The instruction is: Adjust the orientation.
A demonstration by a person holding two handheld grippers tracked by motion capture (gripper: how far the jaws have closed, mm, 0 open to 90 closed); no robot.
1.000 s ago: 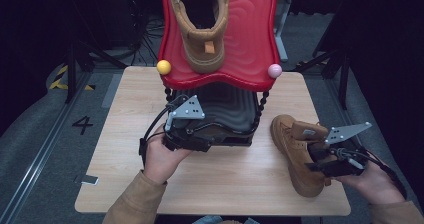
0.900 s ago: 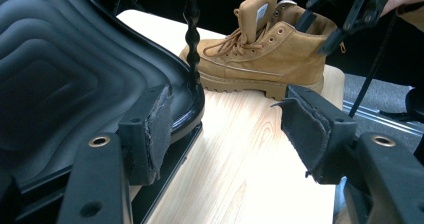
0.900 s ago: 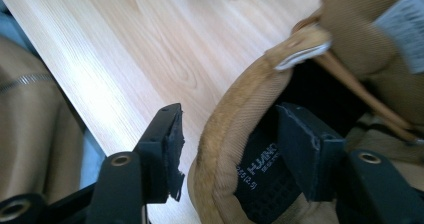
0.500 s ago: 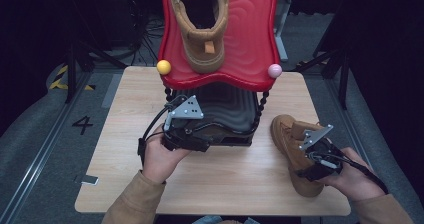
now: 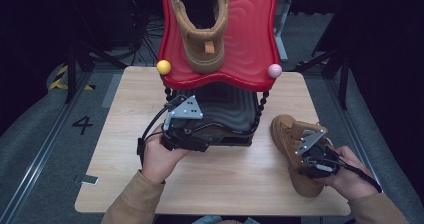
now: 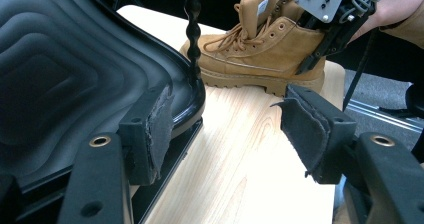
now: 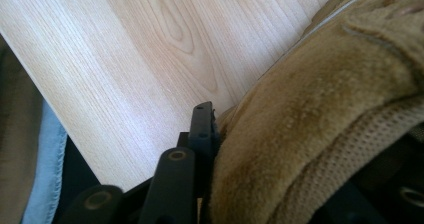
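Observation:
A tan lace-up boot (image 5: 285, 131) lies on the wooden table (image 5: 225, 184) at the right, toe pointing away. My right gripper (image 5: 306, 159) sits at its heel end, shut on the boot's padded collar (image 7: 320, 124); one black jaw presses the outside, the other is hidden. A matching boot (image 5: 200, 34) stands on the red top shelf (image 5: 250, 44) of a two-tier rack. My left gripper (image 5: 210, 139) rests open at the front edge of the black lower shelf (image 6: 60, 74), nothing between its pads (image 6: 155, 129). The left gripper view shows the table boot (image 6: 260, 54) with the right gripper clamped on it.
A yellow ball (image 5: 163, 67) and a pink ball (image 5: 274, 70) cap the rack's front corners. Twisted black posts (image 6: 192, 29) join the shelves. Dark floor and stand legs surround the table; bare wood lies in front of the rack.
My right gripper has moved left and in over the boot's heel and closed on its collar. The left gripper and the rack have stayed put.

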